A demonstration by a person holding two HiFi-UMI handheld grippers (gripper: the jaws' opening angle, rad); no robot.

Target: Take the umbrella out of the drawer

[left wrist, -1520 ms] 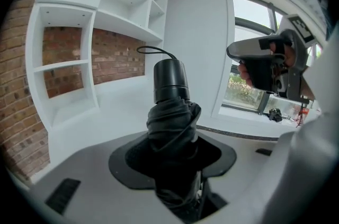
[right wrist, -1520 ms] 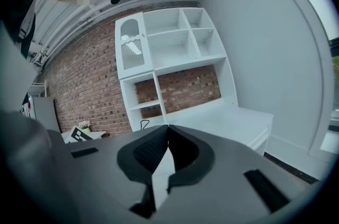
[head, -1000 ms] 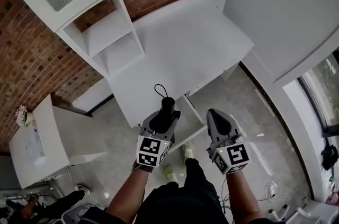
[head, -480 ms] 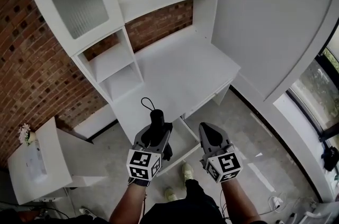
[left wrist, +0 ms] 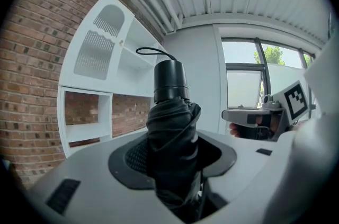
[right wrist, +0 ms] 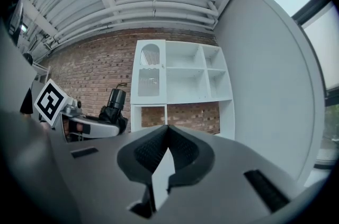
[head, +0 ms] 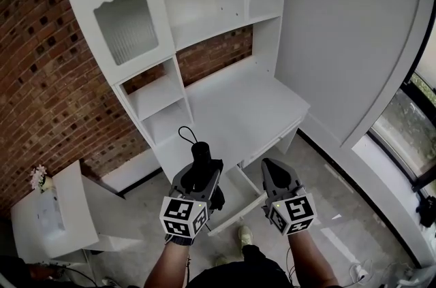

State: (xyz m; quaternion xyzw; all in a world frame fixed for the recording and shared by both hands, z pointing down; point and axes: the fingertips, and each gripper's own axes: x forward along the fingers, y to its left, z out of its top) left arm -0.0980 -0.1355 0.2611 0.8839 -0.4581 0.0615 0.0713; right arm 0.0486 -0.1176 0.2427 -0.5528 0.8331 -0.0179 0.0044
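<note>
Clamps the folded umbrella in the left gripper near the open drawer, right gripper closed and empty; risks sliding on loose fabric and dropping.

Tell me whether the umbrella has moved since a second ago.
Yes. The umbrella has risen with the left gripper, farther above the open drawer and desk.

Place: a home-style study corner.
Furniture: a white wooden tabletop with an open white drawer under it, and above it tall white shelving with a ribbed-glass cabinet door.
Walls: red brick wall at the left.
Extras: a small white side table near left, and a large window at the right.
</note>
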